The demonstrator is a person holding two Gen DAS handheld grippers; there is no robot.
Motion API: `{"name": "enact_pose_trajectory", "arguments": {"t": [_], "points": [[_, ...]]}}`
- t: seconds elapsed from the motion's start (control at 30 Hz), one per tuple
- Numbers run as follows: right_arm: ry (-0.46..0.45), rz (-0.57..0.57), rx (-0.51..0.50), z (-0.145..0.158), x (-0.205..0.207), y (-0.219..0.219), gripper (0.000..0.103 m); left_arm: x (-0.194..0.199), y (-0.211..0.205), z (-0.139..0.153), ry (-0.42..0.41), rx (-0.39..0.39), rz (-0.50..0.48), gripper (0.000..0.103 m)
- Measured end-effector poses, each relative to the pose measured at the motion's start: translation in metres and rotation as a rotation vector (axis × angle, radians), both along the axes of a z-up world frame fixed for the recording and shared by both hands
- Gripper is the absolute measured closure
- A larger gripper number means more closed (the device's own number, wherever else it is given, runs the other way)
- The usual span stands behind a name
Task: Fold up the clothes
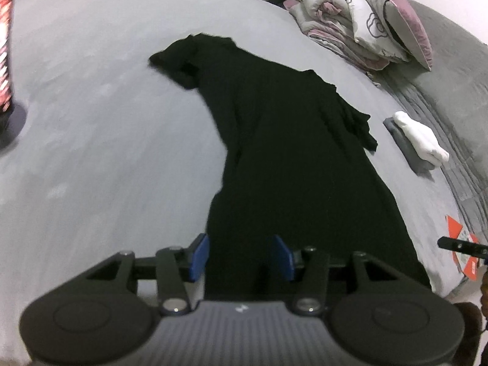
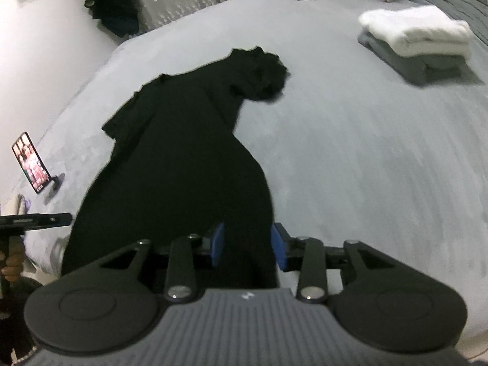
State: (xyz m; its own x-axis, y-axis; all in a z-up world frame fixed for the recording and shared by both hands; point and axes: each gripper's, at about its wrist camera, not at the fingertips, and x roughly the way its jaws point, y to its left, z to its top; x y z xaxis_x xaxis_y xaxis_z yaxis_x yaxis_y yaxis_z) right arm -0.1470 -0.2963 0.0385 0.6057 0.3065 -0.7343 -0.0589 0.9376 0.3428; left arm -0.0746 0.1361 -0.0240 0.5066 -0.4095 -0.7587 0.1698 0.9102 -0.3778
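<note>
A black garment (image 1: 283, 140) lies spread lengthwise on the grey bed, its sleeves bunched at the far end. It also shows in the right wrist view (image 2: 183, 152). My left gripper (image 1: 241, 256) is open, its blue pads on either side of the garment's near left hem corner. My right gripper (image 2: 247, 245) is open, its blue pads straddling the near right hem corner. Part of the right gripper shows at the right edge of the left wrist view (image 1: 460, 245), and the left gripper shows at the left edge of the right wrist view (image 2: 36, 219).
A folded white garment on a folded grey one (image 2: 418, 45) sits at the bed's right side. Pillows and a rolled quilt (image 1: 360, 21) lie at the head. A phone on a stand (image 2: 30, 161) stands at the left. Dark clothes (image 2: 113, 3) are piled at the far corner.
</note>
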Motion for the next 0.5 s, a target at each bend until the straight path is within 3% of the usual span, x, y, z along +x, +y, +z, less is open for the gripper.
{"name": "enact_pose_trajectory", "arguments": {"t": [0.27,0.5], "points": [[-0.052,0.02,0.013,0.029,0.036,0.017,0.064,0.041,-0.021,0.02,-0.027,0.032,0.029,0.053],[-0.062,0.007,0.08,0.035,0.082,0.029,0.064,0.081,-0.01,0.014,0.004,0.005,0.165,0.054]]}}
